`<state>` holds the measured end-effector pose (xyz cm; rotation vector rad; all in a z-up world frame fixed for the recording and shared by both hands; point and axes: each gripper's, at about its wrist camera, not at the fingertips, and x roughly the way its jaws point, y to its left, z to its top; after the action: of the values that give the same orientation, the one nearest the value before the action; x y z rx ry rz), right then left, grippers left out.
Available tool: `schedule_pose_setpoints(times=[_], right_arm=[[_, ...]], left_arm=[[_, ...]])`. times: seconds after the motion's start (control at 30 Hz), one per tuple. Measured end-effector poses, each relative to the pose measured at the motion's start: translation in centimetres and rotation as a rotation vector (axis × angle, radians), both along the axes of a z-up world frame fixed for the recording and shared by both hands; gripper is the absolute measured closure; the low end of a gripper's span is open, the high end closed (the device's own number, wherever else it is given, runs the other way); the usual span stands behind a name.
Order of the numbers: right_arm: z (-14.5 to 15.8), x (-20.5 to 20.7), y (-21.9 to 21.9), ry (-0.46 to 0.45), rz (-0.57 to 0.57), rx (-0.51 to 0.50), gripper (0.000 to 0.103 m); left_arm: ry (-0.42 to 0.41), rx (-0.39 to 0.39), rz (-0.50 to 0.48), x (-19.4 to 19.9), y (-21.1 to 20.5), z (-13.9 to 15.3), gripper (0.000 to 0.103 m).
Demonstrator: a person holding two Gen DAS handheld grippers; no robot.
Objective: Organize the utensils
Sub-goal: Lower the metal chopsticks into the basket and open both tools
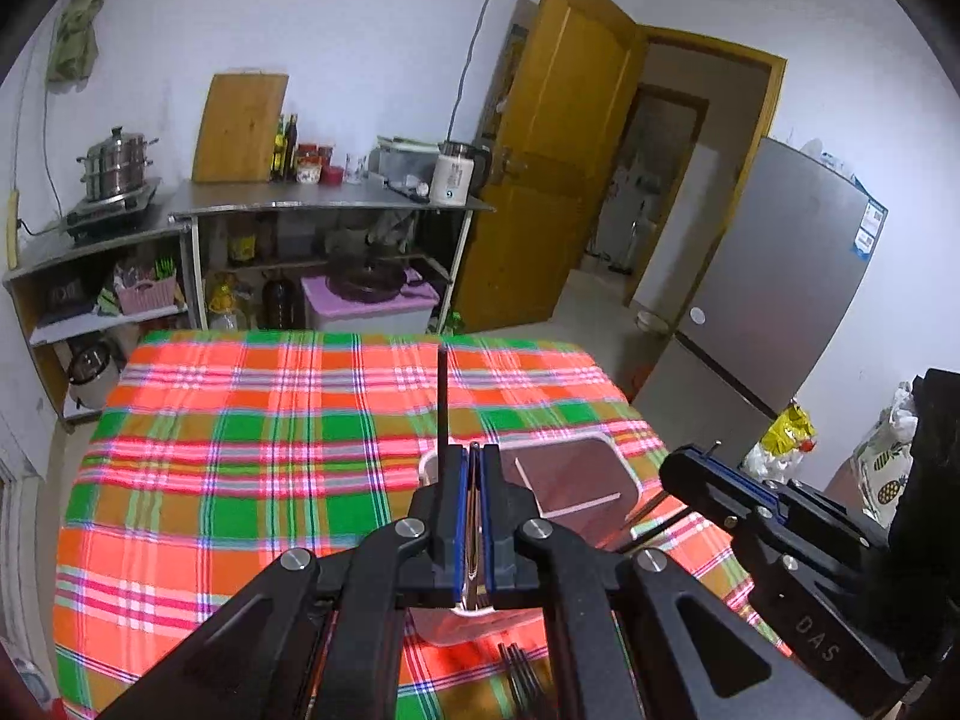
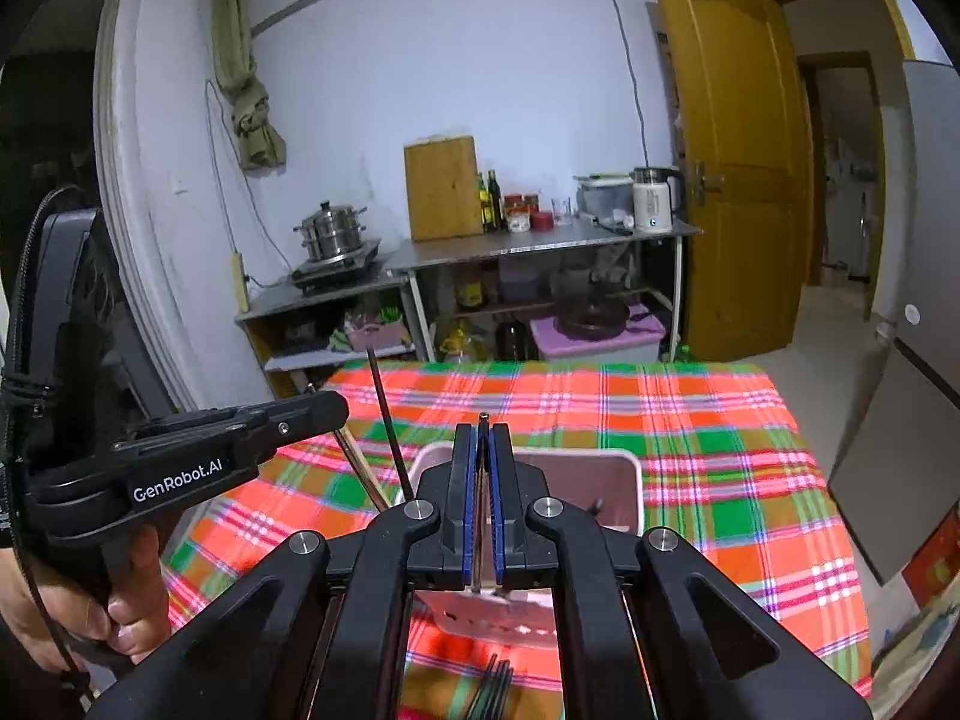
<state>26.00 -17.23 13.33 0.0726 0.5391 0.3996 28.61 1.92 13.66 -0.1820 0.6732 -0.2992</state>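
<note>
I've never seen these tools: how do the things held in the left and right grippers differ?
The left gripper holds a black stick that reaches far beyond its fingers; the right gripper holds a thin utensil that barely pokes past them. The left gripper also holds a brown stick; the right gripper shows one piece. Both are shut over the white bin.

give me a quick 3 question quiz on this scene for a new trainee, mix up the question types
1. True or false: the left gripper is open and holds nothing.
2. Multiple choice: what lies under the white container? A) bare wood B) plaid tablecloth C) a metal tray
3. Fill in: near the bottom edge of both views, dark ___ lie on the cloth in front of the container.

Key
1. False: its jaws are shut on thin chopsticks.
2. B
3. forks. The right gripper is also shut on a thin utensil.
</note>
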Motion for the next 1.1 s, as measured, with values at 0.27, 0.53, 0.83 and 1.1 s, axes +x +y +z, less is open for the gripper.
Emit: schedule_pose_setpoints(times=[0.27,0.53,0.83,1.1], right_arm=[[-2.6,0.5,0.1,0.071,0.016,-0.012,0.099],[-3.0,0.5,-0.4,0.092,0.008,-0.019,0.093],[-1.1,-1.3,-1.3,0.044,0.005,-0.011,0.089],[0.2,-4.9,-3.1,-0.001,0.003,0.011,0.088]], left_arm=[[0.029,0.002,0.004,0.0,0.1,-2.1,0.099],[0.050,-0.005,0.016,-0.1,0.7,-2.5,0.096],[0.000,0.006,0.023,-2.0,1.2,-0.5,0.092],[-0.043,-0.001,0.040,-6.4,1.9,0.4,0.092]])
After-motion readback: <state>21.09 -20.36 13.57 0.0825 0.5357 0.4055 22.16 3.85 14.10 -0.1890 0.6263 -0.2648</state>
